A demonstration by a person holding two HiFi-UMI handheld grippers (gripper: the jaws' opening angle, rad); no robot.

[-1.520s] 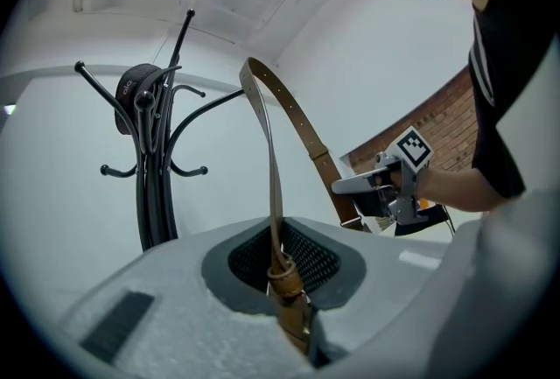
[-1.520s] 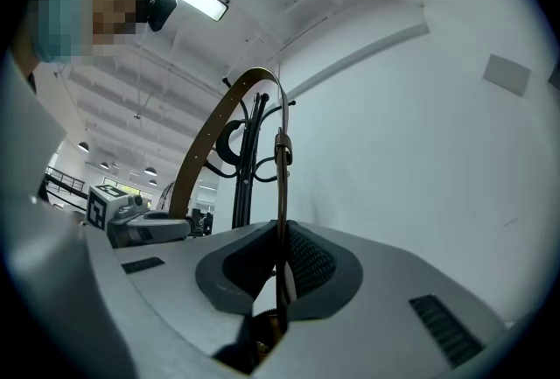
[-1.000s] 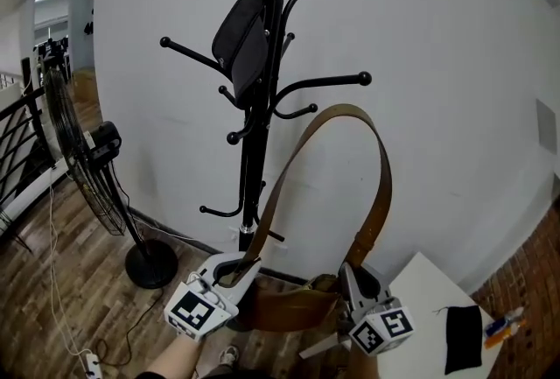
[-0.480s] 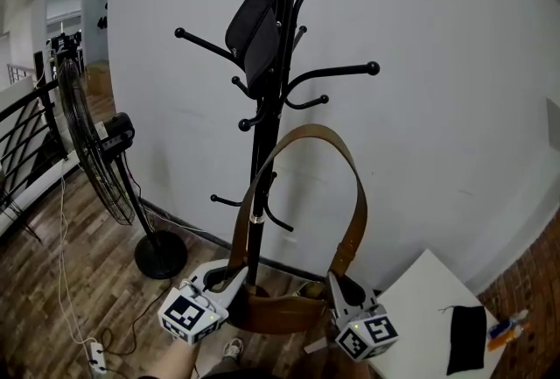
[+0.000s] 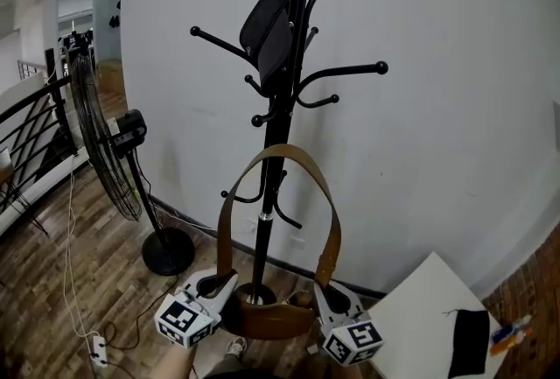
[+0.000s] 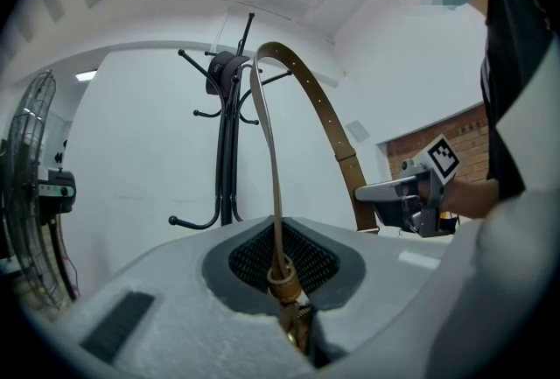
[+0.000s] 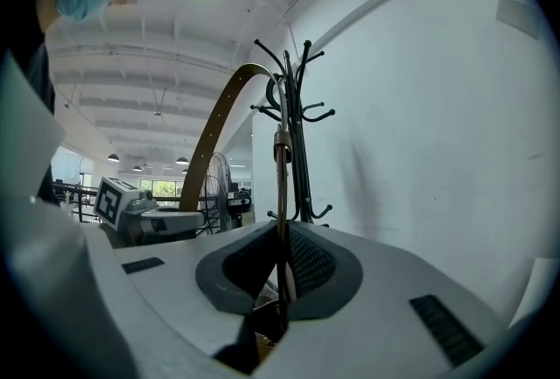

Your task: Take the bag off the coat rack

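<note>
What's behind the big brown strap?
The coat rack stands behind it, its black pole showing through the strap loop, with the white wall further back. The brown bag covers part of the rack's foot.

A coat rack (image 5: 284, 119) is set against a wall (image 5: 437, 106), with a pouch (image 5: 267, 27) hung high on it. Low in front of the rack, a bag (image 5: 262, 322) is held between the left gripper (image 5: 223, 285) and the right gripper (image 5: 322, 294), and its strap (image 5: 224, 220) is arched up before the pole. A fan (image 5: 101, 141) is placed left of the rack. A table (image 5: 411, 316) is at the right, with what may be a cloth (image 5: 468, 338) laid on it.
</note>
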